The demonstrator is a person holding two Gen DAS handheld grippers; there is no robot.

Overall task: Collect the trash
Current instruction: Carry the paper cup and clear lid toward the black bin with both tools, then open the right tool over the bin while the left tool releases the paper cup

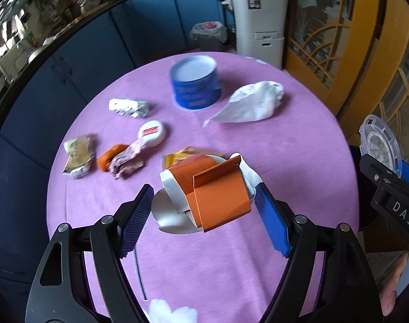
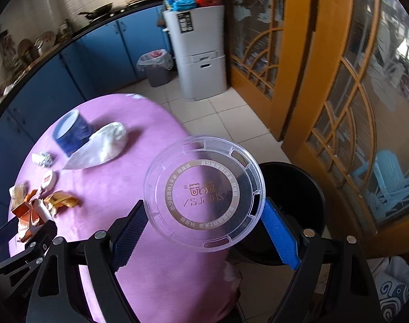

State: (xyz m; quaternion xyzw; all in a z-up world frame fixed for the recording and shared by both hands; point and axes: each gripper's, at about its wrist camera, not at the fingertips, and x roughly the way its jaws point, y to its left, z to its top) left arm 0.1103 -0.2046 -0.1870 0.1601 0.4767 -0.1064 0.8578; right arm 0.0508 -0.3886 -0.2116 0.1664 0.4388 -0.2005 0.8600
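A clear round plastic lid (image 2: 204, 193) with a gold printed ring sits tilted between the right jaws, above a black bin (image 2: 298, 188). A folded orange carton (image 1: 212, 191) with white paper is held between the left jaws. Foil scrap (image 1: 129, 107), crumpled wrappers (image 1: 118, 161), a white bag (image 1: 253, 102) and a blue tub (image 1: 195, 83) lie on the pink desk (image 1: 285, 156).

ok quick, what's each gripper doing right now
Left gripper: closed on a folded orange carton.
Right gripper: closed on a clear plastic lid.
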